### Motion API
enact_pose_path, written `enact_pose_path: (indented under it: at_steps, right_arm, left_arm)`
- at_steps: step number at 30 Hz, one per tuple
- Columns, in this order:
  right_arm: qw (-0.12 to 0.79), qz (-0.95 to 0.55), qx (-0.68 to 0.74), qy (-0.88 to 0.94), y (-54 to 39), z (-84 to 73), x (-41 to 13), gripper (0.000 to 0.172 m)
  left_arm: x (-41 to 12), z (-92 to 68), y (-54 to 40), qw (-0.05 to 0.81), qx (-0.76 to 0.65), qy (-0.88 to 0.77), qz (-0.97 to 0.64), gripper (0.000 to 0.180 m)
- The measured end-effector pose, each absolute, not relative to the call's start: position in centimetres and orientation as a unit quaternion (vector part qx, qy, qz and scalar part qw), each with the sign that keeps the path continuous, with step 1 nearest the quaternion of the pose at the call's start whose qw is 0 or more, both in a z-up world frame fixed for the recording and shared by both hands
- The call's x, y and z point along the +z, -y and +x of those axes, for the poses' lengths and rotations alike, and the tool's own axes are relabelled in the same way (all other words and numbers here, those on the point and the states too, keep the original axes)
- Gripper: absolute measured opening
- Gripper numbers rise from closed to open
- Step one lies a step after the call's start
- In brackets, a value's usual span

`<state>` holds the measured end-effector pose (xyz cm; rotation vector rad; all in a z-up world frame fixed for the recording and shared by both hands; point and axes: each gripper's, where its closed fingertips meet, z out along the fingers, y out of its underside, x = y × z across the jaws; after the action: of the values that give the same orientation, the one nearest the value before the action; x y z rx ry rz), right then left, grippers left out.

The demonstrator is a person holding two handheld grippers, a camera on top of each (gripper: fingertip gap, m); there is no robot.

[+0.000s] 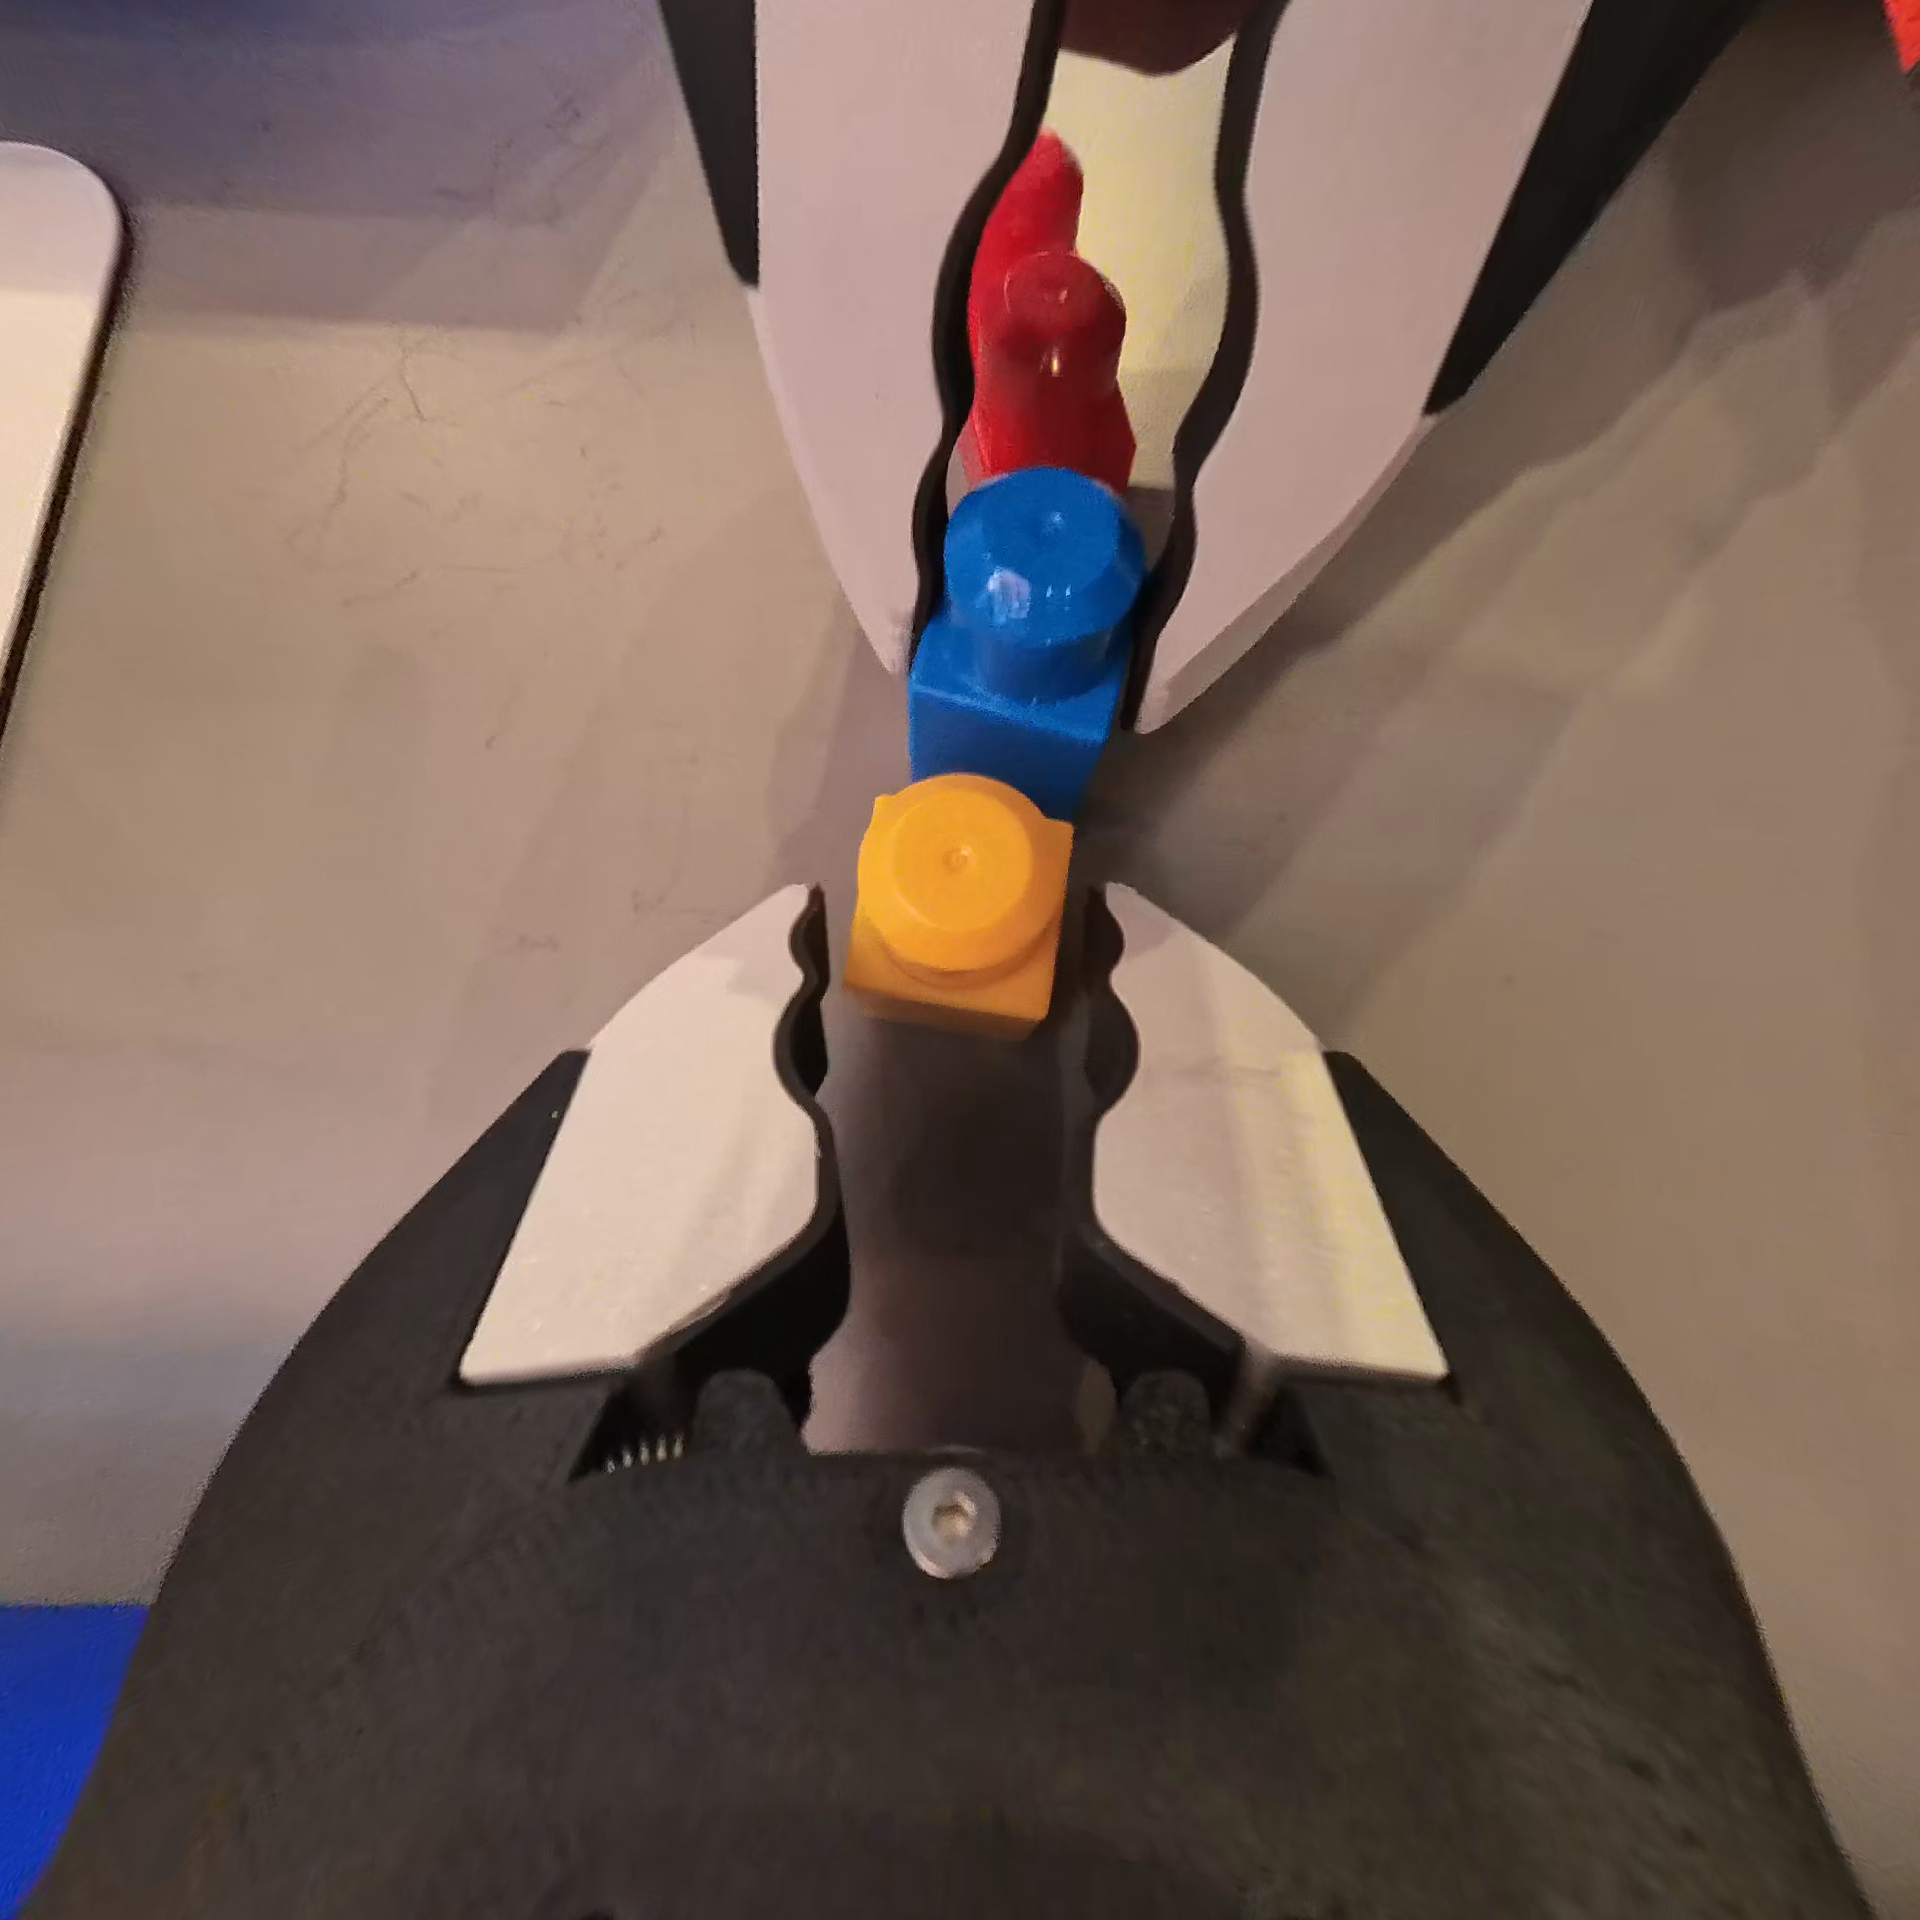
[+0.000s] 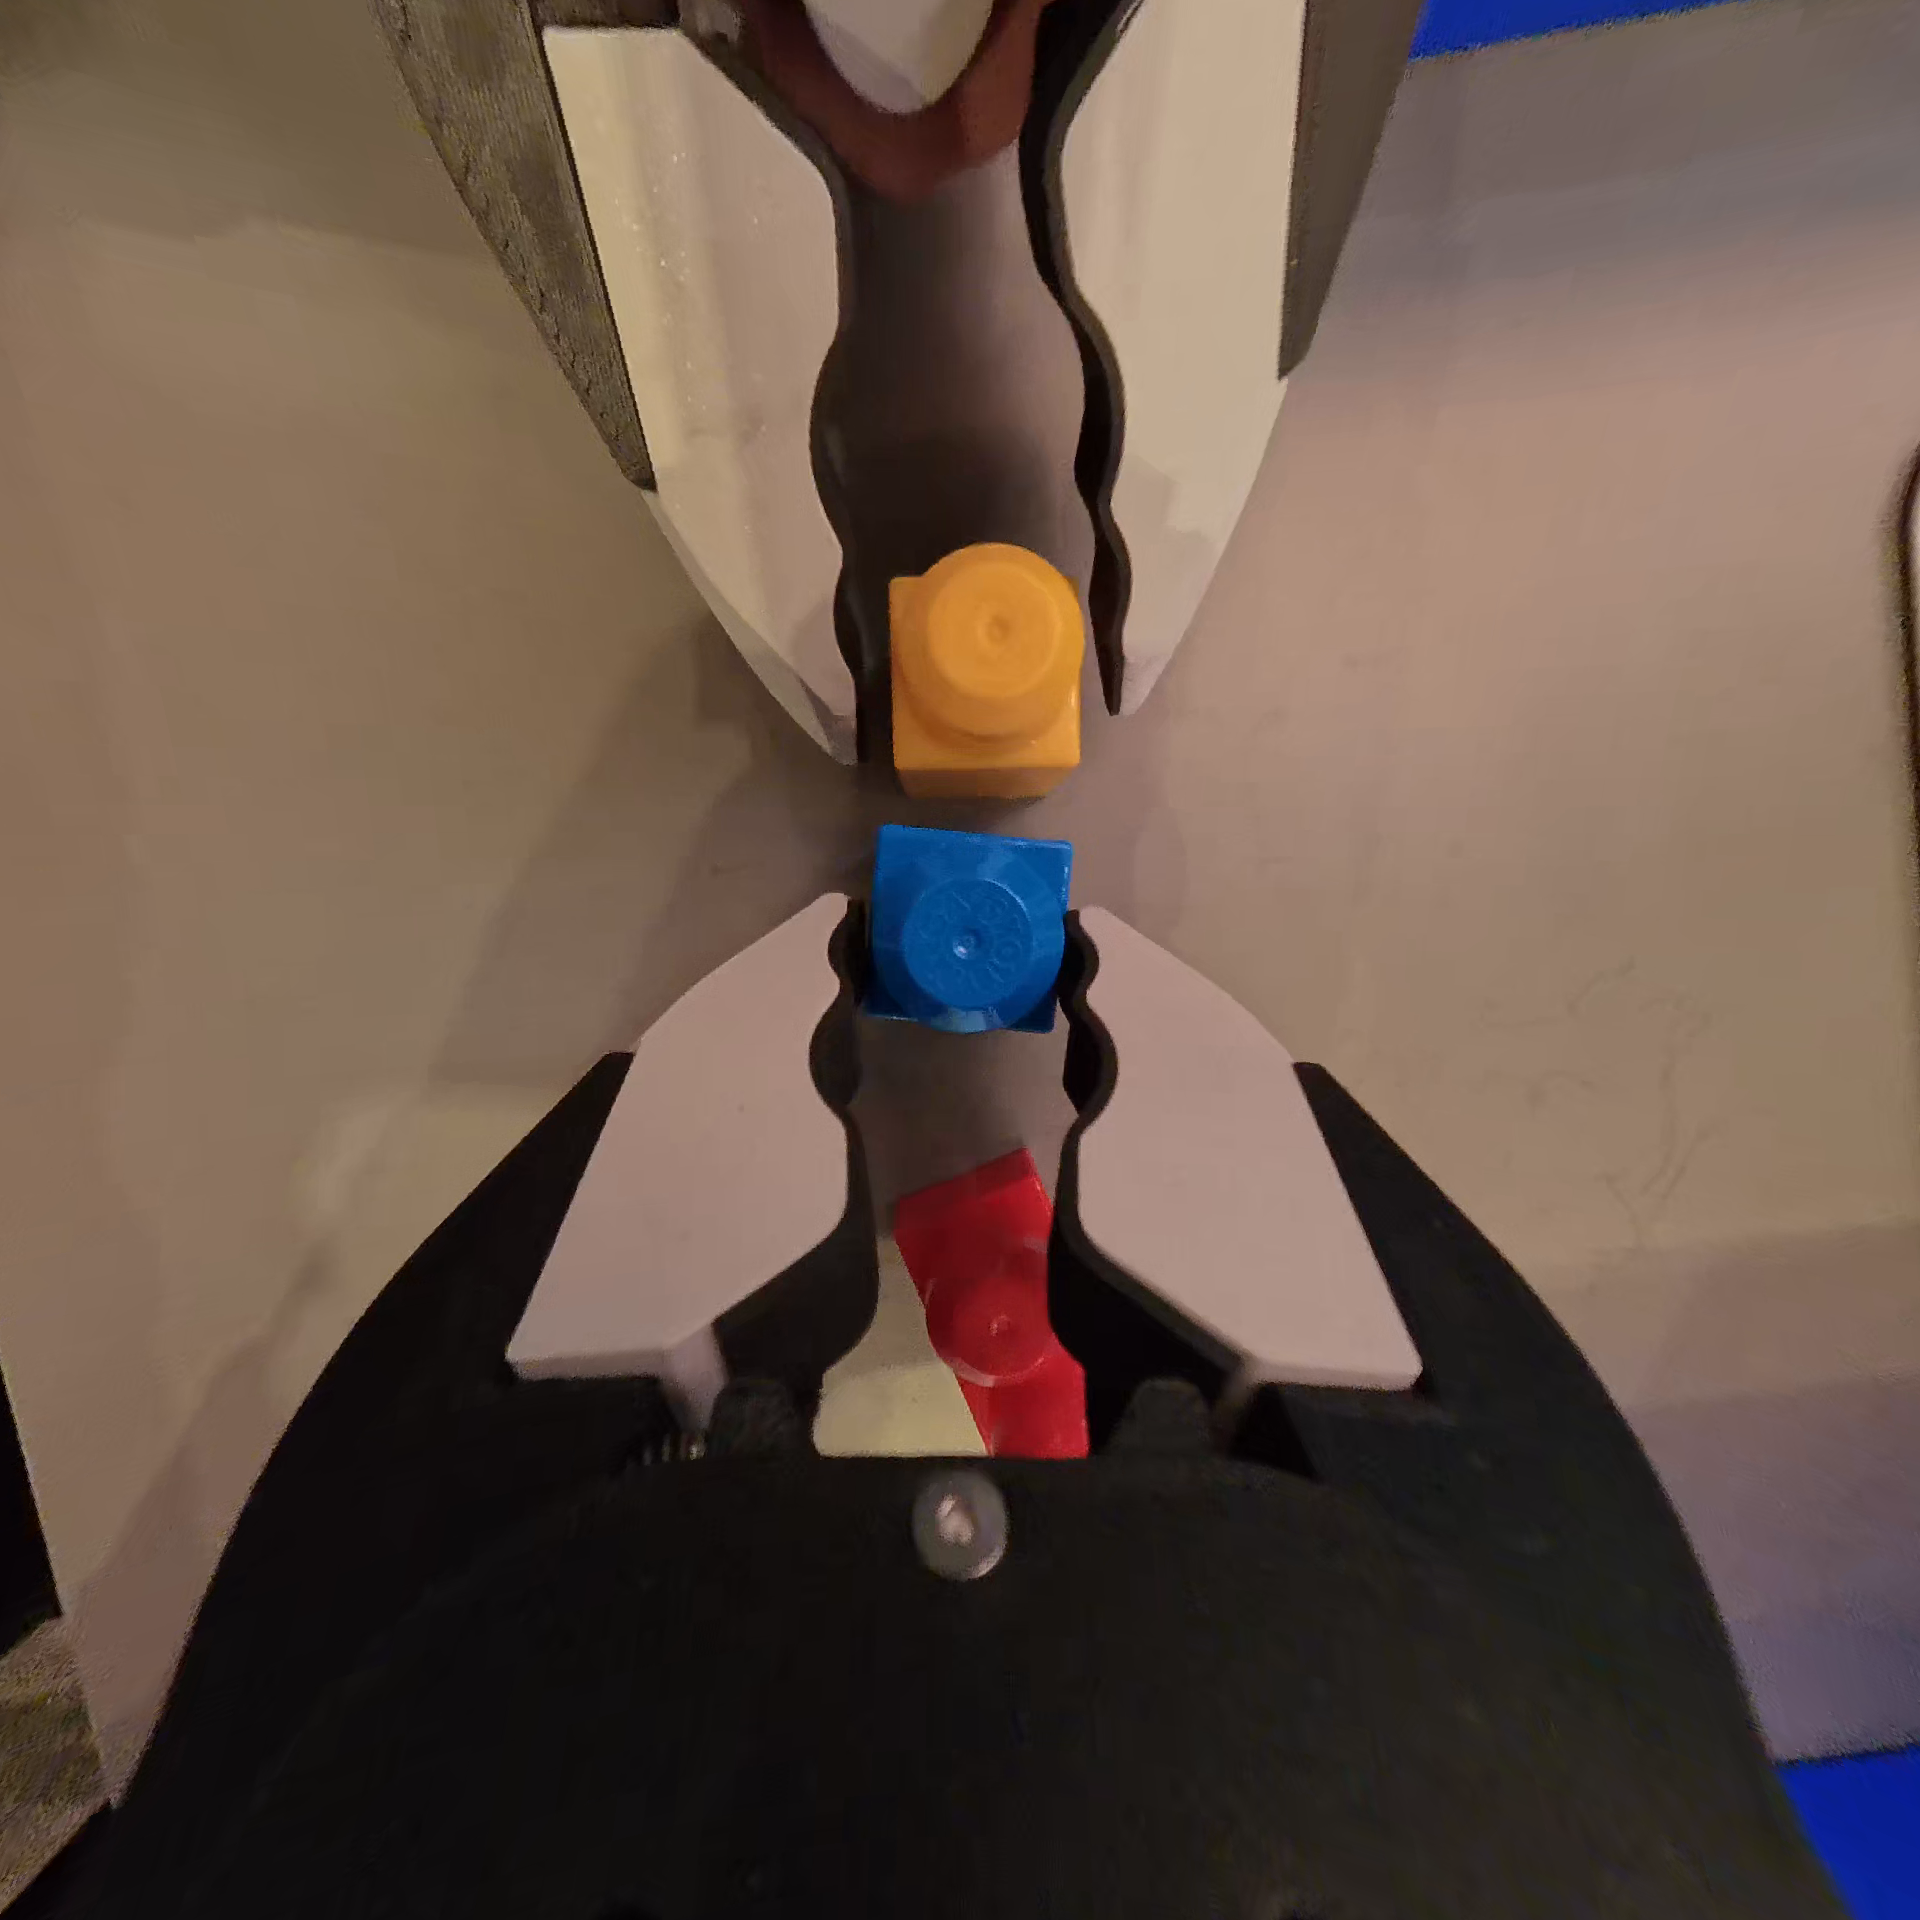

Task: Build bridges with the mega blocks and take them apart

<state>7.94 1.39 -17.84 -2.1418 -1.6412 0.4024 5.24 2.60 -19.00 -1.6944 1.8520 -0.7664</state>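
Note:
A yellow block (image 1: 956, 904), a blue block (image 1: 1023, 644) and a red block (image 1: 1039, 343) stand in a line on the grey table (image 1: 416, 623). My left gripper (image 1: 961, 899) is open. The yellow block stands between its fingertips with a gap at the pads. My right gripper (image 2: 964, 925) faces it and is shut on the blue block (image 2: 966, 935), with both pads against its sides. The red block (image 2: 987, 1309) lies tilted on the table farther back between the right fingers. The yellow block (image 2: 982, 675) also shows in the right wrist view, between the left gripper's fingers (image 2: 1164, 520).
A white flat object (image 1: 42, 364) lies at the table's left edge. Blue surfaces show at the corners (image 1: 62, 1662) (image 2: 1849, 1818). A dark cable (image 2: 1901, 623) runs at the right edge. A hand (image 2: 904, 135) holds the left gripper. Less than 4 cm separates the two grippers' tips.

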Motion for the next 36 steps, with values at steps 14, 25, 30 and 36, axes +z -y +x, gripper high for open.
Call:
enact_pose_path:
  at_steps: [14,25,30,36]
  right_arm:
    - [0.471,-0.643,0.450,0.403,-3.2,9.6,-4.8,0.036]
    - [0.538,-0.558,0.527,0.348,-3.2,10.4,-2.0,0.036]
    - [0.552,-0.548,0.517,0.358,-2.8,9.7,-1.9,0.036]
    - [0.563,-0.537,0.514,0.361,-2.4,9.3,-1.7,0.036]
  left_arm:
    - [-6.9,7.4,-1.1,0.418,-0.474,-0.533,-0.563,0.048]
    - [-2.4,9.8,-0.3,0.452,-0.585,-0.426,-0.521,0.044]
    - [-2.3,10.1,-0.3,0.449,-0.604,-0.410,-0.516,0.028]
    - [-2.1,9.8,-0.5,0.451,-0.619,-0.396,-0.507,0.012]
